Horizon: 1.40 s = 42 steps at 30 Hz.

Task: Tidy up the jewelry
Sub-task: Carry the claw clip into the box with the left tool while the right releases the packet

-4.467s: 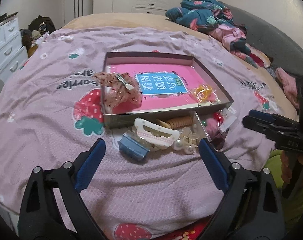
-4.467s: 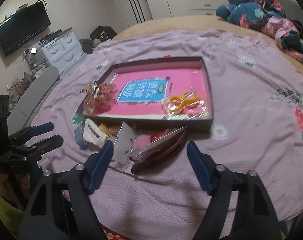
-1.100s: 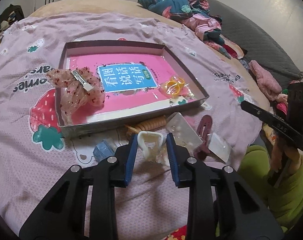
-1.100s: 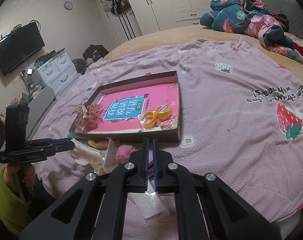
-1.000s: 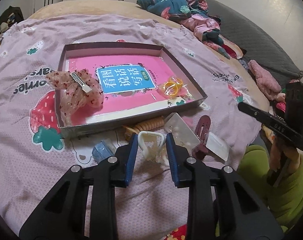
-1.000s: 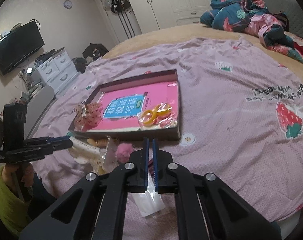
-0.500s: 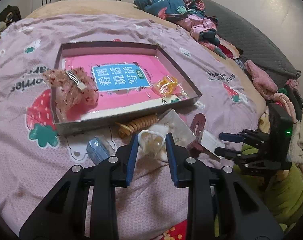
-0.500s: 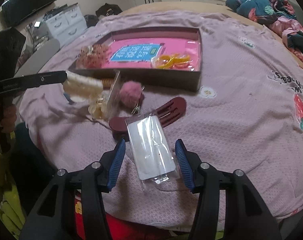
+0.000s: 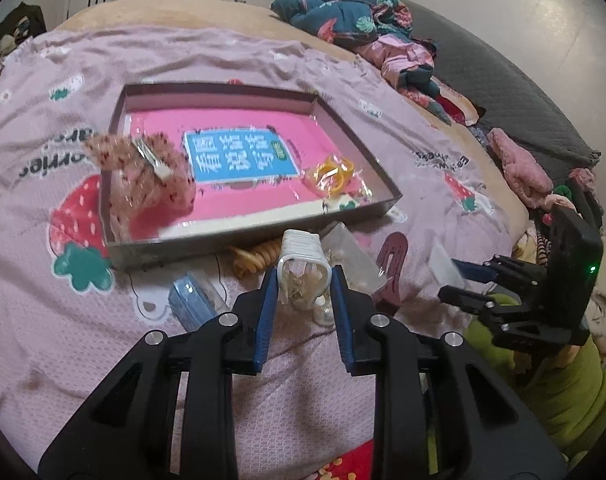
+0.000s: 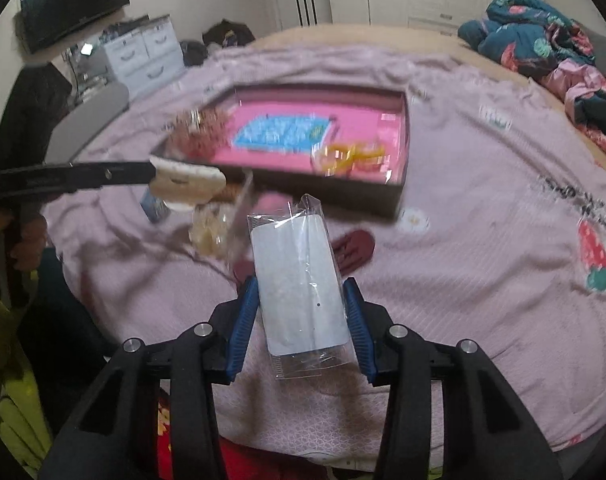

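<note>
the left gripper (image 9: 304, 292) is pinched tight on a white hair clip (image 9: 301, 258), held up just in front of the box (image 9: 259, 234) on the bed. the right gripper (image 10: 301, 312) is closing around a clear plastic packet (image 10: 299, 280); its blue pads sit right at the packet's edges.
</note>
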Motion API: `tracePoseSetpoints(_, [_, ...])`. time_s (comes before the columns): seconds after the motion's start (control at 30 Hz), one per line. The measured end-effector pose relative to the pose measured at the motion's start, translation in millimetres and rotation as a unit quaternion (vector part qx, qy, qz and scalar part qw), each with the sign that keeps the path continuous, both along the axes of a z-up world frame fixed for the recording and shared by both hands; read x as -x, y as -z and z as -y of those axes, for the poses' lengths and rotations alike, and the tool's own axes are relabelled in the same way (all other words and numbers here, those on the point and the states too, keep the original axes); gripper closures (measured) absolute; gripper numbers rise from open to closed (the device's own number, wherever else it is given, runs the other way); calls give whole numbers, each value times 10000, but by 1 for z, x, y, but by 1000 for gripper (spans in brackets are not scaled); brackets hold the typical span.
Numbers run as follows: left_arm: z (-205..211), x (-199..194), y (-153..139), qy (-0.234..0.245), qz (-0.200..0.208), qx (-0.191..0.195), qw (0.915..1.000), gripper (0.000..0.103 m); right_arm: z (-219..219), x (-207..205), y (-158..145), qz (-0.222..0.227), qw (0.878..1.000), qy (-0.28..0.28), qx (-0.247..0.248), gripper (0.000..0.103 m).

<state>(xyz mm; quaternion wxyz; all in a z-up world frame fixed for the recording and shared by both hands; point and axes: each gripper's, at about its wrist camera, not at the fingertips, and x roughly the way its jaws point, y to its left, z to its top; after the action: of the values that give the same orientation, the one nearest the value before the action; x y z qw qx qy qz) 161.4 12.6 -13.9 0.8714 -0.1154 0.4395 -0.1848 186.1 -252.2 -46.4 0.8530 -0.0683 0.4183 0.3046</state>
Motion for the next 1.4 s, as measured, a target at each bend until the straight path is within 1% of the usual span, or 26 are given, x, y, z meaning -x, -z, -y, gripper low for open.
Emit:
tracePoseSetpoints(0.2, [-6, -3, -23, -36, 200, -47, 9998, 85, 1, -9, -29, 276, 9993, 10, -247, 61])
tracePoseSetpoints(0.37, [-14, -18, -47, -193, 410, -177, 9988, 85, -3, -29, -48, 489, 9983, 114, -291, 61])
tracePoseSetpoints(0.57, [-25, -43, -66, -427, 590, -272, 9970, 85, -10, -63, -61, 630, 9971, 243, -340, 61])
tracePoseSetpoints(0.7, [-30, -58, -69, -577, 639, -344, 9957, 85, -14, -85, -66, 656, 9965, 339, -391, 61])
tracePoseSetpoints(0.87, [-31, -75, -65, -685, 632, -402, 9948, 84, -21, -111, -65, 620, 9963, 413, -426, 61])
tracePoseSetpoints(1.07, [-23, -93, -43, -749, 514, -424, 9950, 84, -32, -143, -48, 414, 9970, 520, -388, 61])
tracePoseSetpoints(1.23, [-20, -103, -21, -776, 351, -165, 9962, 84, -39, -156, -31, 251, 9971, 620, -353, 61])
tracePoseSetpoints(1.4, [-18, -108, -1, -767, 204, -47, 9968, 84, -44, -167, -11, 121, 9972, 715, -175, 61])
